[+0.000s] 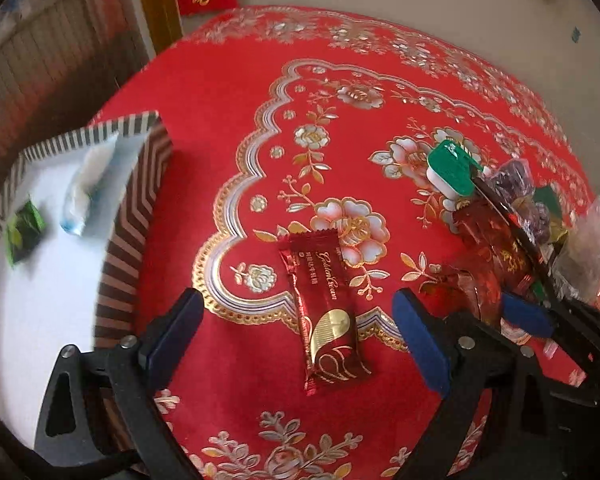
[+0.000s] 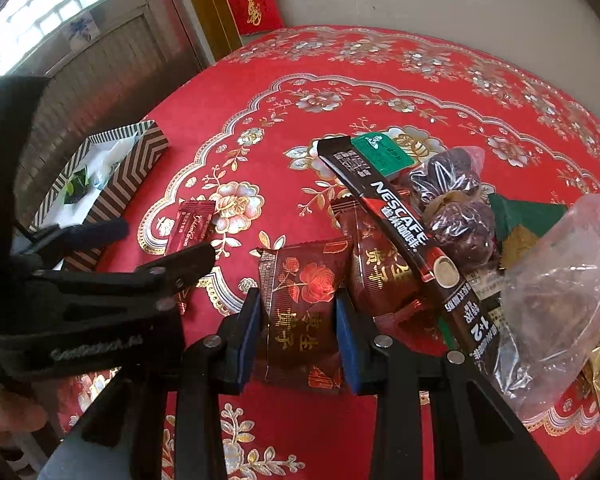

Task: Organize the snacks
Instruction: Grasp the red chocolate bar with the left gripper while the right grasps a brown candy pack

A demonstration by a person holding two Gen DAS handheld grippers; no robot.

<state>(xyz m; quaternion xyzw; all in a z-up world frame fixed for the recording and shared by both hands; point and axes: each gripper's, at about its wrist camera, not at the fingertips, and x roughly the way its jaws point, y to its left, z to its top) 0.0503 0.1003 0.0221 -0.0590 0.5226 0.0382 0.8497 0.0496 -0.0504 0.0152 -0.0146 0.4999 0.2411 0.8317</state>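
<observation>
A dark red Golden Crown bar (image 1: 326, 312) lies flat on the red tablecloth (image 1: 220, 100). My left gripper (image 1: 298, 300) stands open astride it, pads apart from the wrapper. In the right wrist view that same bar (image 2: 190, 226) shows beyond the left gripper (image 2: 148, 244). My right gripper (image 2: 298, 320) is shut on a dark red packet printed with a rose (image 2: 304, 312), both blue pads pressing its sides. In the left wrist view the right gripper (image 1: 540, 320) sits at the snack pile.
A chevron-striped box (image 1: 140, 220) at the table's left edge holds a green packet (image 1: 24, 228) and a clear blue-tinted packet (image 1: 88, 192). The pile holds a Nescafe stick (image 2: 404, 232), a green-lidded cup (image 1: 452, 168), bagged dates (image 2: 456, 208), a clear bag (image 2: 560, 280) and another red packet (image 2: 380, 276).
</observation>
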